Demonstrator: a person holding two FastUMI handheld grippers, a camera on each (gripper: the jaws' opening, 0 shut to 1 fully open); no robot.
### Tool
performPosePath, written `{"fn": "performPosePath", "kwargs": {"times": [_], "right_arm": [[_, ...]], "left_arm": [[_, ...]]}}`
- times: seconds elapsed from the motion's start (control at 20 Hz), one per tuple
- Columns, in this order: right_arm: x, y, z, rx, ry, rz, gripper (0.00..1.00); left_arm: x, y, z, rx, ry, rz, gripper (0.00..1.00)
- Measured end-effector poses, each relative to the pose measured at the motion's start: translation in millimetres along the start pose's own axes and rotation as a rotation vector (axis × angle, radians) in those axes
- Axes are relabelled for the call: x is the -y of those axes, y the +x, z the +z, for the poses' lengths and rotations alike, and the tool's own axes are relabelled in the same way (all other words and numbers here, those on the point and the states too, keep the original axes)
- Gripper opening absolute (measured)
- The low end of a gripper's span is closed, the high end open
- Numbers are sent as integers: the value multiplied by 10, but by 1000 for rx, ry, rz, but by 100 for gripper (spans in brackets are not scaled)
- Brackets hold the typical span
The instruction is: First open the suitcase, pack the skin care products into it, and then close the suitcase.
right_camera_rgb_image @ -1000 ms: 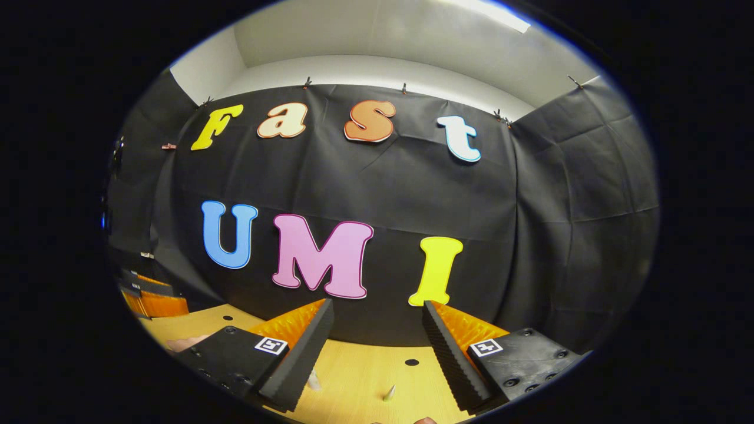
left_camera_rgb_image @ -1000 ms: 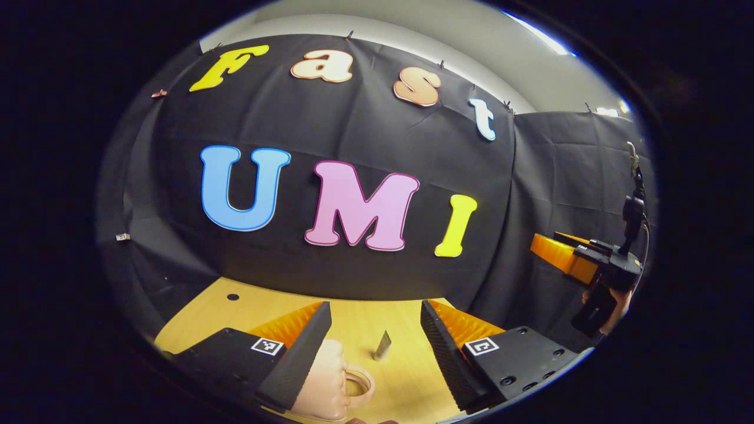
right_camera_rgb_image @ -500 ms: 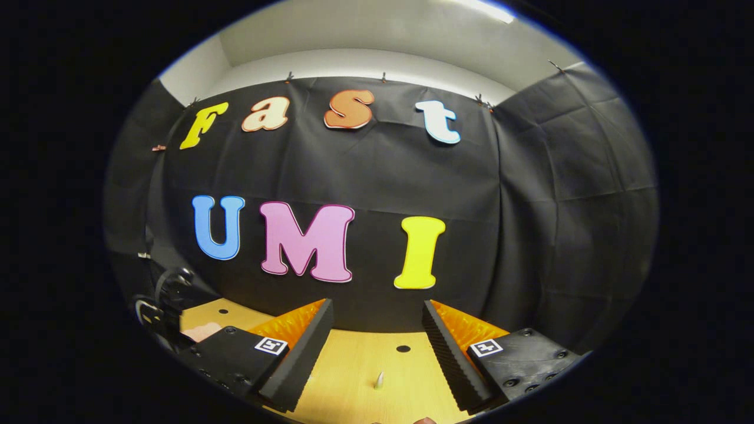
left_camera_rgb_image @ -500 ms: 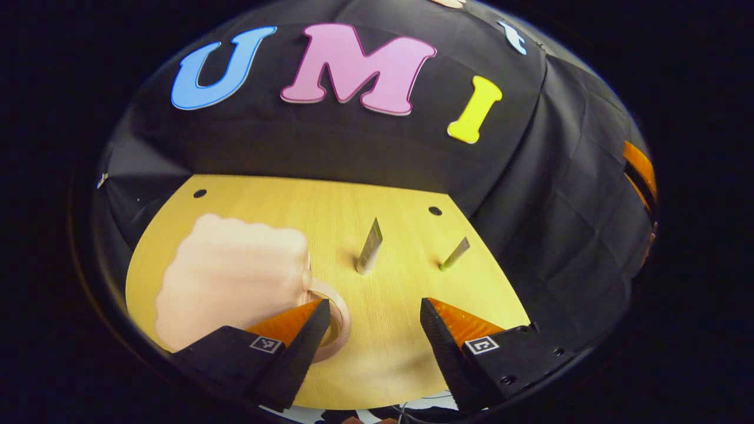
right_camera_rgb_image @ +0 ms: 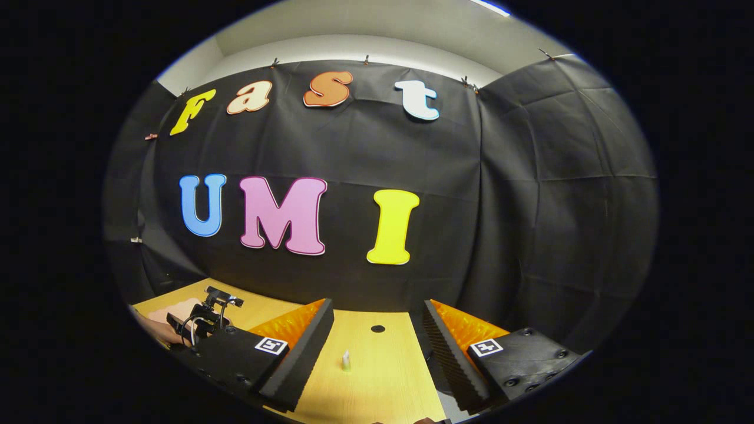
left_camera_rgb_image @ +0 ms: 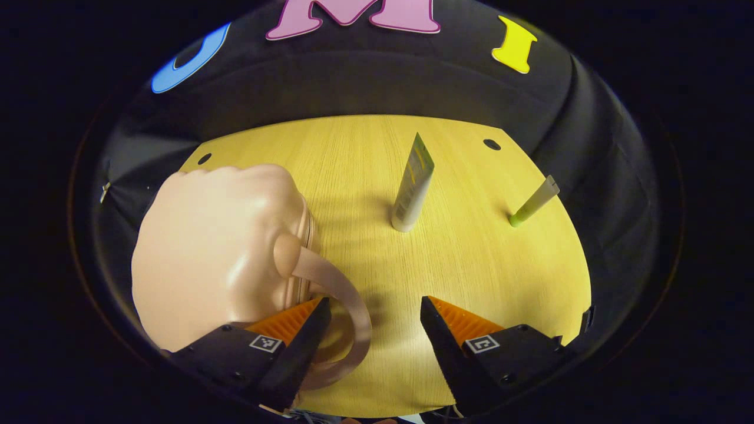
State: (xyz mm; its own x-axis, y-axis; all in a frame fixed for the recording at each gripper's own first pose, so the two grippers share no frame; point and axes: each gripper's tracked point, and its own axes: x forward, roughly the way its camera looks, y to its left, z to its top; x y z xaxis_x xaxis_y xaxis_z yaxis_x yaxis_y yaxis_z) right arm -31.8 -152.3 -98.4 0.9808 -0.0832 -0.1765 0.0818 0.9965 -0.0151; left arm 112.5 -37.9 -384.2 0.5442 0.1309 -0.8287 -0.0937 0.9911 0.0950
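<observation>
The suitcase (left_camera_rgb_image: 218, 253), a small pale pink shell-shaped case, lies closed on the wooden table (left_camera_rgb_image: 471, 259) at the left of the left gripper view. Its looped handle (left_camera_rgb_image: 344, 306) curves out from its right side toward the lower centre of the frame. The left gripper (left_camera_rgb_image: 374, 335) hangs over the table at the bottom of this view with its fingers spread apart and nothing between them; its left finger (left_camera_rgb_image: 294, 347) overlaps the handle loop in the picture, though whether they touch cannot be told.

Two skin care products stand cap down on the table, well apart from each other. A grey-green tube (left_camera_rgb_image: 412, 185) stands just above the middle of the frame, to the right of the suitcase. A thinner tube with a green cap (left_camera_rgb_image: 533, 203) leans at the right, near the table's edge.

In the right gripper view, the right gripper (right_camera_rgb_image: 377, 347) is level and high, its fingers likewise apart and empty. Between them, low in the frame, a small tube (right_camera_rgb_image: 346, 360) stands on the table. At the lower left of that view, part of the suitcase (right_camera_rgb_image: 177, 310) shows behind the other gripper's dark body (right_camera_rgb_image: 206, 312).
</observation>
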Motion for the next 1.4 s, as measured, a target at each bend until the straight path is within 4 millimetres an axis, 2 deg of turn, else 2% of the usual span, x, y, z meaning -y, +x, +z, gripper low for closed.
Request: {"fn": "performPosePath", "kwargs": {"times": [0.05, 0.15, 0.2, 0.25, 0.35, 0.45, 0.55, 0.65, 0.8, 0.9, 1.05, 1.15, 1.2, 1.25, 1.3, 1.4], "right_arm": [[26, 3, -38, -9, 7, 7, 96], [55, 37, -71, -15, 15, 22, 96], [58, 55, -85, -16, 17, 35, 96], [56, 72, -90, -16, 16, 46, 96], [43, 123, -101, -13, 17, 67, 96], [-31, 191, -100, -13, 27, 90, 96], [-184, 256, -6, -2, 43, 123, 96], [-340, 328, 145, 37, 28, 145, 93], [-599, 449, 286, 79, 6, 154, 96], [-908, 516, 354, 88, 37, 179, 94], [-1355, 599, 437, 91, 77, 215, 96], [-1608, 643, 481, 94, 77, 224, 96], [-1730, 663, 476, 91, 73, 227, 96], [-1851, 680, 482, 89, 71, 226, 96], [-1958, 705, 474, 80, 75, 227, 96], [-2178, 728, 427, 45, 104, 233, 96]], "left_arm": [[-2, 77, -11, -5, 2, 7, 97], [73, 133, -86, -38, 22, -21, 91], [20, 126, -98, -53, 29, 2, 85], [-112, 107, -65, -45, 40, 35, 63], [-81, 4, 3, -36, -21, 7, 19], [-138, -196, 164, -11, -57, -12, 16], [-249, -605, 454, 58, -63, -42, 15], [-498, -1041, 776, 141, -25, -27, 13], [-1146, -1589, 1198, 243, 2, 29, 13], [-1747, -1870, 1329, 283, -40, 55, 14], [-2890, -2119, 1418, 340, -50, 213, 13], [-3618, -2149, 1414, 343, -70, 307, 13], [-3930, -2124, 1394, 334, -90, 333, 14], [-4191, -2086, 1339, 321, -107, 349, 11], [-4439, -1998, 1271, 301, -125, 356, 11], [-4921, -1700, 1051, 232, -164, 367, 10]]}}
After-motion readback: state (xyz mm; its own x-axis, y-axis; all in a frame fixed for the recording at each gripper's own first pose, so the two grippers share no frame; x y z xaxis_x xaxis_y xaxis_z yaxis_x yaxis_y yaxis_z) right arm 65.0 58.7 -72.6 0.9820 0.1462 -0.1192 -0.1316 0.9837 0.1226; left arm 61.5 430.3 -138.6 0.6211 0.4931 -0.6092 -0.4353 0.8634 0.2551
